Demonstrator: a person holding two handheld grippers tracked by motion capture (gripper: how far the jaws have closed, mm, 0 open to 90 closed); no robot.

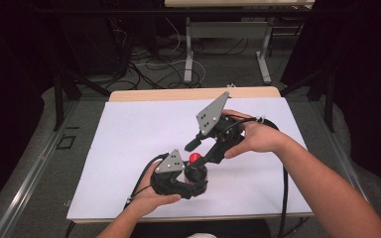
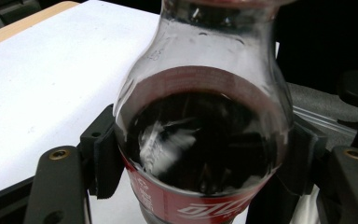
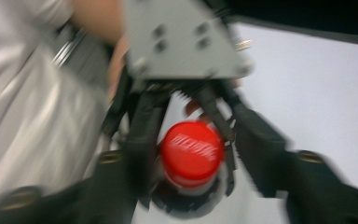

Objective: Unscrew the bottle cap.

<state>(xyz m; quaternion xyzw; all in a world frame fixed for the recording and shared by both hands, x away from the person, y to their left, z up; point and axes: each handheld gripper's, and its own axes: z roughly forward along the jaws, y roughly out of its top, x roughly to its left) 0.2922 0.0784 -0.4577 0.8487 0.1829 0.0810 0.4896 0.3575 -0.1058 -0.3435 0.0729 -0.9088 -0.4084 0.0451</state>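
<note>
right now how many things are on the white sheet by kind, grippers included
grippers: 2, the left gripper clamped on the bottle body and the right gripper at the cap
cola bottles: 1
red caps: 1, on the bottle
total: 4

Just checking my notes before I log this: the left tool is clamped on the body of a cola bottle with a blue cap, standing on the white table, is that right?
Not quite: the cap is red, not blue, as the right gripper view shows. The rest holds: the left tool is clamped on the body of the cola bottle, which stands on the white table.
</note>
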